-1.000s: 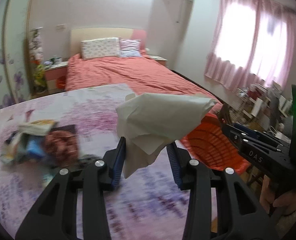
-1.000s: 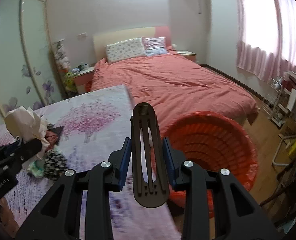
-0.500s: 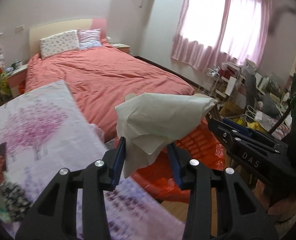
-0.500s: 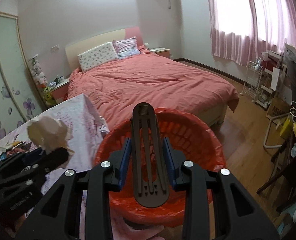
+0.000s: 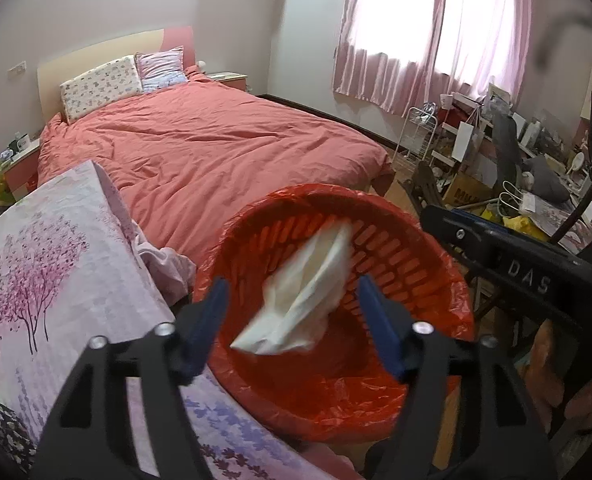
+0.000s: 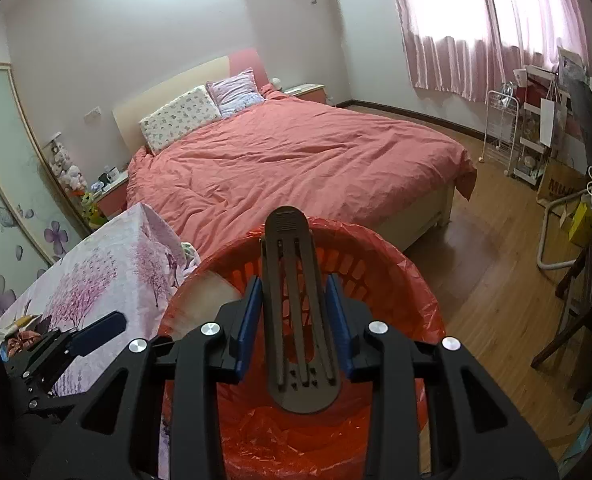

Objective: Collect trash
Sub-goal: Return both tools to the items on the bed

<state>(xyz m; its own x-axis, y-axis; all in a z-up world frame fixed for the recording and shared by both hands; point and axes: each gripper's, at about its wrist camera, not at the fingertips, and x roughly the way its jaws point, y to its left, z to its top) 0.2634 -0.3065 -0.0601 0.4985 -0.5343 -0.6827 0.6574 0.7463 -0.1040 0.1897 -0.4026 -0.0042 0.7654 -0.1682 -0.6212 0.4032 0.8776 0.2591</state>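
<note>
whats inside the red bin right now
A red plastic liner and a white tissue dropping into the bin, clear of the left tool. The bottom is partly hidden by both tools.

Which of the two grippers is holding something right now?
The right gripper: its blue pads clamp a flat black slotted piece. The left gripper has just been opening, and the crumpled paper is loose over the red basket.

Table [image 5: 68, 264]: covered with a cloth printed with pink trees; small mixed items [image 6: 20, 340] lie on its near left part, blurred.
Bed [image 6: 296, 160]: coral duvet spread over it; two pillows [image 6: 200, 114] lie side by side at the headboard.
Floor [image 6: 495, 300]: wood planks; the orange basket [image 6: 375, 272] stands beside the table edge.
</note>
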